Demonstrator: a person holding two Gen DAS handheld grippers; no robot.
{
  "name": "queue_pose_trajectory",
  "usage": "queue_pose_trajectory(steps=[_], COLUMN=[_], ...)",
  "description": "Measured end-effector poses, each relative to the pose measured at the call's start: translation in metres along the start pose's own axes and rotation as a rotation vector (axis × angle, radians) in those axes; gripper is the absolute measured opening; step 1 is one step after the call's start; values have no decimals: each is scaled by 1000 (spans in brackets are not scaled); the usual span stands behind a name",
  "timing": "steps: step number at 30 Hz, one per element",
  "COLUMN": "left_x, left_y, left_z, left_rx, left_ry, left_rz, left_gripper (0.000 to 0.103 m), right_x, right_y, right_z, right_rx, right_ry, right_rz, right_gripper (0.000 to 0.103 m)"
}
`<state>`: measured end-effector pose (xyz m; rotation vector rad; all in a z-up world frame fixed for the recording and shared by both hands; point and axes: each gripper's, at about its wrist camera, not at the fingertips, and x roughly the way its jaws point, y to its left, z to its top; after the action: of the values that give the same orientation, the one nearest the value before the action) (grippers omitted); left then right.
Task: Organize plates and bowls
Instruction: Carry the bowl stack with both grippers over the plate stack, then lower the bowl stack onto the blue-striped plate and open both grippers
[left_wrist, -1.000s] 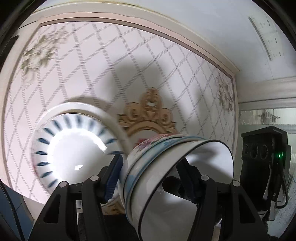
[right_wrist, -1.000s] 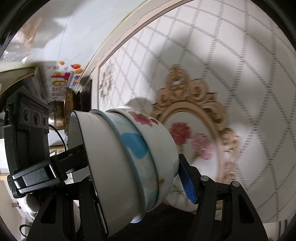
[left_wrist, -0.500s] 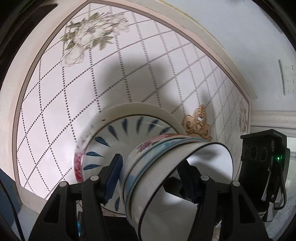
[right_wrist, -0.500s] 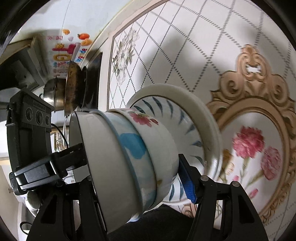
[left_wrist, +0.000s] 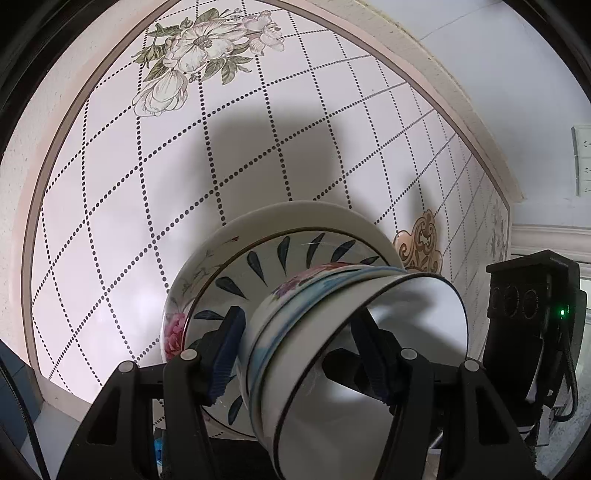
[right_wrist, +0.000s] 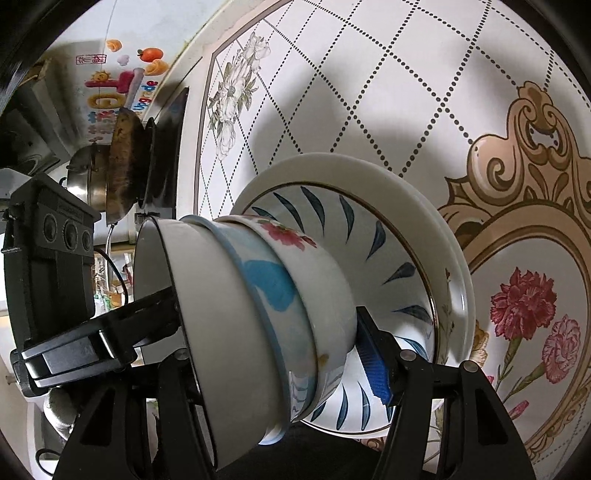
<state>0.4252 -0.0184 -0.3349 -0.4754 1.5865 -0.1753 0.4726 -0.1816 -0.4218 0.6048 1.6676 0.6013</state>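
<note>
A nested stack of bowls (left_wrist: 332, 354) is held between both grippers. It has a black-rimmed white bowl, a blue-patterned bowl and a flowered bowl. My left gripper (left_wrist: 299, 354) is shut on its rim. My right gripper (right_wrist: 273, 354) is shut on the opposite rim of the stack (right_wrist: 258, 317). The stack hangs just above a stack of plates (left_wrist: 258, 243) on the table, topped by a plate with blue leaf strokes (right_wrist: 373, 236). The other gripper's black body (left_wrist: 528, 325) shows at each view's edge, and it also shows in the right wrist view (right_wrist: 51, 266).
The table has a patterned cloth (left_wrist: 110, 206) with a dotted lattice, flowers and a gold ornament (right_wrist: 517, 184). A metal pot with a dark lid (right_wrist: 118, 173) stands beyond the table edge. A white wall with a socket (left_wrist: 581, 162) lies behind.
Both grippers have carried the bowl stack across the table until it sits over the plates. The plates now fill the view behind the bowls. The grip is unchanged.
</note>
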Motion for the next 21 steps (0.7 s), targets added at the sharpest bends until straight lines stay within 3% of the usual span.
queue_pose_trajectory(steps=[9,21], left_x=[-3,-41], left_y=[1,-2], left_z=[-3,-20], left_rx=[9,75], left_ry=[-25,-154], left_rz=[15,189], left_gripper=[57,57], right_x=[3,-21], right_y=[3,22], right_z=[0,-10], right_rx=[-10,-64], right_ry=[1,-69], right_rz=[-20,-140], right_gripper=[64,66])
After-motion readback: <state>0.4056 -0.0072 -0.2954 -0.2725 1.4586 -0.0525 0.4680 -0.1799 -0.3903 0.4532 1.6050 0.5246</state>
